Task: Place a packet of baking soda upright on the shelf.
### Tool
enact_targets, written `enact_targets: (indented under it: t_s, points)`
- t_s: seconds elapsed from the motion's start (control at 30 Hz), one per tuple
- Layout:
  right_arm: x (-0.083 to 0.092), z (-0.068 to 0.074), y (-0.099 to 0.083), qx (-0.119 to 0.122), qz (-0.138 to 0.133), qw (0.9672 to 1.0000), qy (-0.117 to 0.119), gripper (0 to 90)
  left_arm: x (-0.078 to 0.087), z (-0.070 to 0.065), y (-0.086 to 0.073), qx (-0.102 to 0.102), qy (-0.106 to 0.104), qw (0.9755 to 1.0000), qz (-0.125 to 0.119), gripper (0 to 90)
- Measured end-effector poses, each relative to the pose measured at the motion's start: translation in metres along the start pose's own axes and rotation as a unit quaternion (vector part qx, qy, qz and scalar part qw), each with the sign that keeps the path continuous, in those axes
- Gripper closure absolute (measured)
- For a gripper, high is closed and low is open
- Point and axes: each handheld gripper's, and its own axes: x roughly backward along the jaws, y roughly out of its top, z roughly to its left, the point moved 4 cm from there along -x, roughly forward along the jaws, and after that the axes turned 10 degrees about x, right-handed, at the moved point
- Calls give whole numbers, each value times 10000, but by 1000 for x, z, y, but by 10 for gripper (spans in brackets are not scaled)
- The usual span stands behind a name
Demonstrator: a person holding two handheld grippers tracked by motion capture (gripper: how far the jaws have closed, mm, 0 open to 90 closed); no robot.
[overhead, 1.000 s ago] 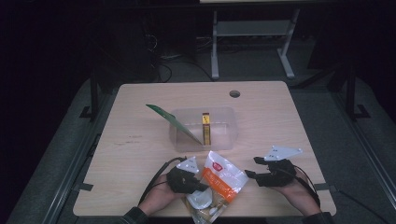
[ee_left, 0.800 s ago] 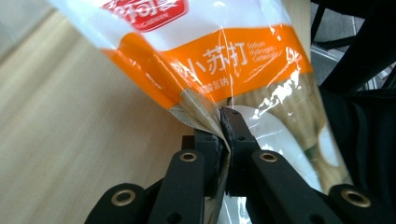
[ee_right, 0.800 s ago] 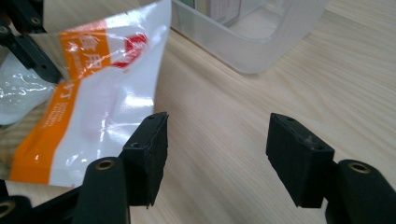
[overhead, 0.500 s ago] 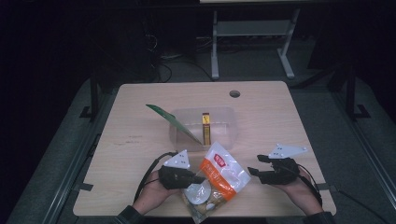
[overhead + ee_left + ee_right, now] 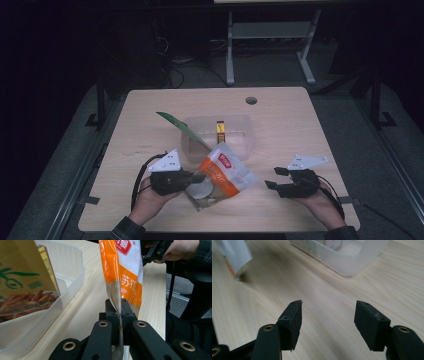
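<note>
An orange and white snack bag (image 5: 223, 174) hangs over the table's near edge, pinched by its lower clear end in my left gripper (image 5: 196, 177), which is shut on it. The left gripper view has the bag (image 5: 125, 277) rising from between the closed jaws (image 5: 120, 322). Just behind it stands a clear plastic bin (image 5: 235, 135) with a green packet (image 5: 181, 128) leaning out of its left side and a small yellow box (image 5: 220, 131) upright inside. My right gripper (image 5: 272, 178) rests low at the near right, open and holding nothing, its fingers (image 5: 292, 320) wide apart over bare wood.
The wooden table (image 5: 150, 125) has a round cable hole (image 5: 251, 100) at the back. A white desk frame (image 5: 270, 35) stands on the floor beyond. The bin's corner (image 5: 347, 260) lies ahead of the right gripper.
My left gripper has moved left and lifted the bag, tilting it up toward the bin. The right gripper has barely moved.
</note>
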Motion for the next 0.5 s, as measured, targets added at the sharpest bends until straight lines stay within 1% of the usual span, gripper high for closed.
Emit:
enact_targets:
  t_s: [0.03, 0.13, 0.23, 0.33, 0.4, 0.43, 0.47, 0.5]
  points:
    - [0, 1, 0, -7, -30, 10000, 91, 384, 2, 0, 0, 5, -14, 10000, -41, 888]
    - [-2, 7, 2, 83, -107, 9993, 352, 369, 6, -1, 1, 44, -19, 9999, -146, 888]
    - [-3, 13, 4, 148, -238, 9975, 649, 345, 11, -3, 3, 81, -60, 9996, -250, 888]
    - [-2, 20, 10, 184, -517, 9938, 962, 330, 15, -6, 4, 75, -100, 9995, -301, 888]
    - [0, 26, 15, 118, -757, 9900, 1187, 319, 18, -8, 5, 49, -107, 9994, -332, 888]
    - [0, 29, 19, 116, -876, 9873, 1320, 303, 19, -8, 5, 44, -112, 9993, -355, 888]
    - [-1, 32, 22, 111, -943, 9854, 1412, 285, 20, -9, 5, 52, -115, 9992, -374, 888]
    - [-1, 35, 25, 140, -1023, 9841, 1448, 276, 21, -9, 5, 55, -108, 9992, -371, 888]
